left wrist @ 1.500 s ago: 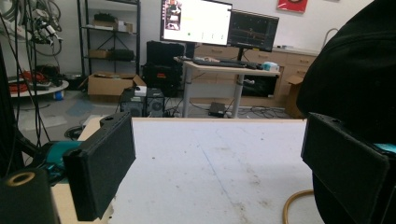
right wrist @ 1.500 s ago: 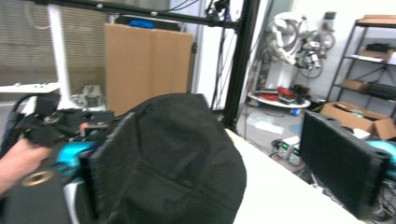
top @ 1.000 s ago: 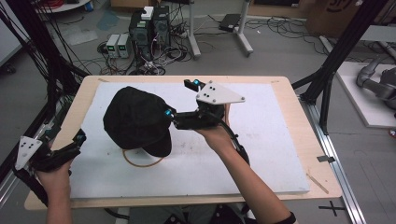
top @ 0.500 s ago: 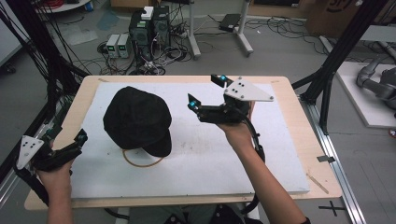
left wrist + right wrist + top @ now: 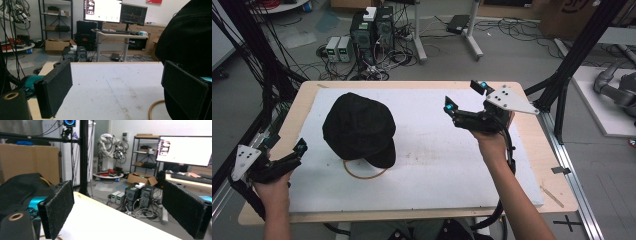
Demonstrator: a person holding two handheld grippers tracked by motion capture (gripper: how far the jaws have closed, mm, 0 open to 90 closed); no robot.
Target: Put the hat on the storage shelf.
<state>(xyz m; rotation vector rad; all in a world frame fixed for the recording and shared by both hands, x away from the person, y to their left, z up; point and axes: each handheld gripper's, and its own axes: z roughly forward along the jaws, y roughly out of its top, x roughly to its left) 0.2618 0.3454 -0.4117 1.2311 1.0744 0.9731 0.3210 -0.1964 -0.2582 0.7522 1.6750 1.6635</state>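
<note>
A black cap (image 5: 359, 127) lies on the left half of the white mat (image 5: 432, 160), over a thin tan ring (image 5: 362, 175). My left gripper (image 5: 287, 146) rests at the mat's near left edge, open and empty, apart from the cap. In the left gripper view its jaws stand wide, with the cap (image 5: 185, 40) and ring (image 5: 153, 110) at the right. My right gripper (image 5: 463, 96) hovers over the mat's far right part, open and holding nothing, well clear of the cap. The right gripper view has the cap (image 5: 22, 187) behind its left jaw.
The mat covers a wooden table (image 5: 532, 150). Black frame struts (image 5: 584, 50) rise at both sides of the table. Computer boxes (image 5: 372, 27) and cables sit on the floor beyond the far edge. A desk with monitors (image 5: 115, 11) stands farther off.
My right gripper has drawn away from the cap's right side, moving right and a little farther back. The cap and left gripper stayed put.
</note>
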